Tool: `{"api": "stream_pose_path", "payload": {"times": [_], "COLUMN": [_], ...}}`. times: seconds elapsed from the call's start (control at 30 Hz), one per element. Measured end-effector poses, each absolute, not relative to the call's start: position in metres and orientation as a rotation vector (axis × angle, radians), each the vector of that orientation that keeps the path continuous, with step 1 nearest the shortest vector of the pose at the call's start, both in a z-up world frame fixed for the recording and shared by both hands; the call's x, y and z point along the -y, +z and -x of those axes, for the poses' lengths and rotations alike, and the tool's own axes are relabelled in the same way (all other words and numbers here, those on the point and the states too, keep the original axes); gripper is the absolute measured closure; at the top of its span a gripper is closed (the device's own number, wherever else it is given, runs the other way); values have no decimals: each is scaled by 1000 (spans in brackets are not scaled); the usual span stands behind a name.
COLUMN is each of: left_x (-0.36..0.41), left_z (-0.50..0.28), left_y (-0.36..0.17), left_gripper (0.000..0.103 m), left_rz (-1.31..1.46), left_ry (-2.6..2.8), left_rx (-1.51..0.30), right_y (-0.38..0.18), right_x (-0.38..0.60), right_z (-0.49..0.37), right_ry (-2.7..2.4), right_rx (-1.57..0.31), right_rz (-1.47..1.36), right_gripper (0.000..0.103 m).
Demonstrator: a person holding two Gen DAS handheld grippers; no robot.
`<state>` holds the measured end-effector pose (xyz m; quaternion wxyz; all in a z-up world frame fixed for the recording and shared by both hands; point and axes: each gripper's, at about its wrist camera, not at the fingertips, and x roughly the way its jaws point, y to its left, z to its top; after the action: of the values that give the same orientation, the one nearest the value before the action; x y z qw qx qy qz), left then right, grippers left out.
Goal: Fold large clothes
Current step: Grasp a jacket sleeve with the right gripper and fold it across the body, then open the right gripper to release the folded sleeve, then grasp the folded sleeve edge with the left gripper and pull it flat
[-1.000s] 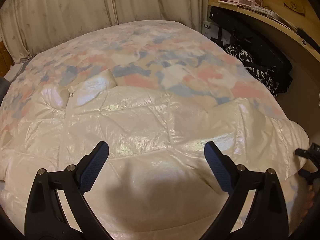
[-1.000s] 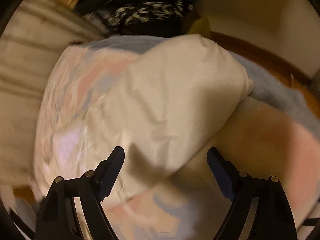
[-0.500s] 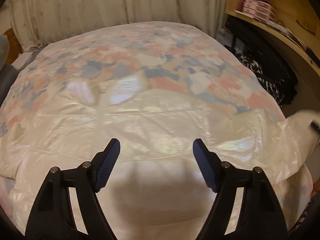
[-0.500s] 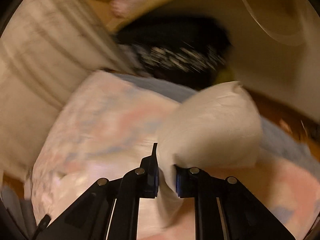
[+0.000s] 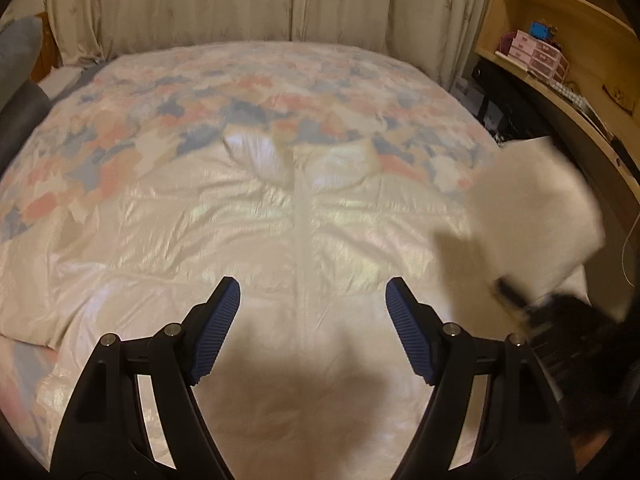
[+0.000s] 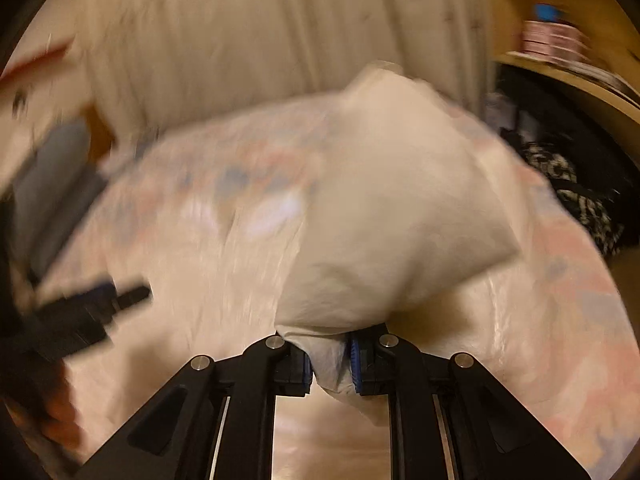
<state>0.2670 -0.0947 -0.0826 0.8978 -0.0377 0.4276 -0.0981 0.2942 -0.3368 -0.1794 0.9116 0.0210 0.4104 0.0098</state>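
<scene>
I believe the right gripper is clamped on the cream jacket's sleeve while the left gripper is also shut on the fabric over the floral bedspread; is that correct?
Not quite. The left gripper is open, its blue-padded fingers spread apart above the shiny cream jacket on the floral bedspread, as the left wrist view shows. The right gripper is indeed shut on the cream sleeve.

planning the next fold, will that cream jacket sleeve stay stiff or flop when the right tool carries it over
Probably floppy: the sleeve bunches and sags where the right tool pinches it. It looks puffy, so likely light for its bulk. The jacket has a shiny shell, so it may slide on the bedspread.
</scene>
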Motion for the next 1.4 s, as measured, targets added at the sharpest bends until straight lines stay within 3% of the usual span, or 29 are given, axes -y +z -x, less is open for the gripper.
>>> {"api": "stream_pose_path", "payload": {"times": [0.13,0.3,0.37,0.43,0.63,0.9,0.93,1.0,1.07,1.23,1.4], "left_x": [87,84,82,81,82,99,105,116,134,158,127], "left_z": [-264,-271,-275,-280,-292,-292,-292,-292,-293,-282,-284], "left_y": [-99,-109,-113,-117,-138,-173,-175,-177,-170,-102,-58], "left_gripper": [30,29,29,29,29,30,33,60,96,100,100], "left_rz": [104,206,253,293,342,362,359,339,239,-11,-67], "left_ry": [-262,-362,-388,-413,-422,-444,-449,-454,-425,-393,-311], "left_rx": [-921,-961,-980,-995,-1062,-1145,-1152,-1153,-1134,-885,-734], "right_y": [-223,-224,-212,-195,-161,-165,-167,-179,-178,-160,-139], "right_x": [300,285,288,298,313,319,320,309,314,318,323], "right_z": [-280,-256,-239,-227,-198,-178,-173,-176,-167,-146,-133], "right_ry": [63,72,85,89,109,104,109,111,107,108,102], "right_rx": [-962,-957,-925,-868,-826,-835,-845,-851,-851,-822,-803], "right_rz": [39,161,154,142,34,-42,-58,-68,-66,-62,-53], "right_gripper": [84,60,31,20,20,20,20,20,20,21,20]}}
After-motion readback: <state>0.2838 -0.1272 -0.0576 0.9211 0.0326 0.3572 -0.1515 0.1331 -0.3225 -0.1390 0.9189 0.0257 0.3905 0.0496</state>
